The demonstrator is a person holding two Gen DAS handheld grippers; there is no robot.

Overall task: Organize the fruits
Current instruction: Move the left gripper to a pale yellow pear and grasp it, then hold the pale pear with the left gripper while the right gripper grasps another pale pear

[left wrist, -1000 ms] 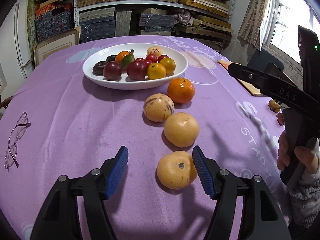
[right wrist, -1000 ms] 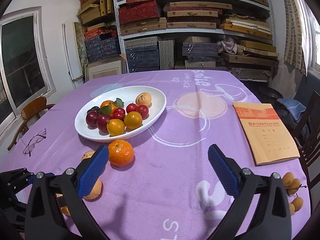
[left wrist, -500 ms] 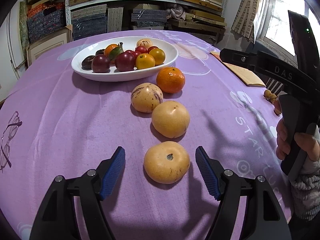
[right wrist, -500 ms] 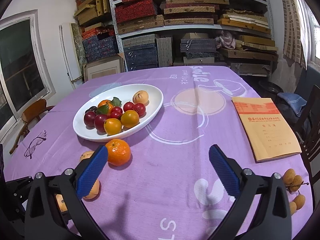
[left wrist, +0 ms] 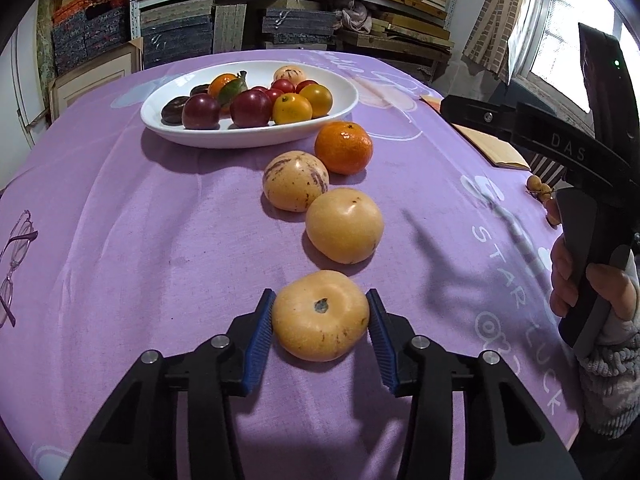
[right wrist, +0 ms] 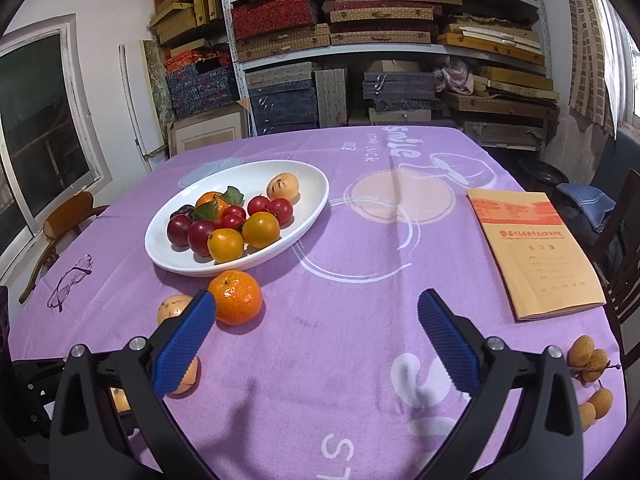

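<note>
My left gripper (left wrist: 320, 320) is shut on the nearest yellow pear (left wrist: 320, 316), blue pads touching both its sides; the pear rests on the purple tablecloth. Beyond it lie a second yellow pear (left wrist: 344, 225), a striped yellow melon (left wrist: 295, 181) and an orange (left wrist: 343, 147). A white oval plate (left wrist: 256, 138) behind them holds plums, tomatoes and other small fruit. My right gripper (right wrist: 314, 336) is open and empty above the cloth, right of the orange (right wrist: 236, 297). The plate (right wrist: 308, 216) shows in the right wrist view too.
An orange notebook (right wrist: 534, 252) lies at the right of the table. A bunch of small yellow-brown fruits (right wrist: 588, 376) lies near the right edge. Purple glasses (right wrist: 72, 280) lie at the left. A wooden chair (right wrist: 64, 220) and shelves with boxes stand behind the table.
My left gripper has moved forward around the nearest pear and closed its pads onto it. The right gripper has stayed almost still and open.
</note>
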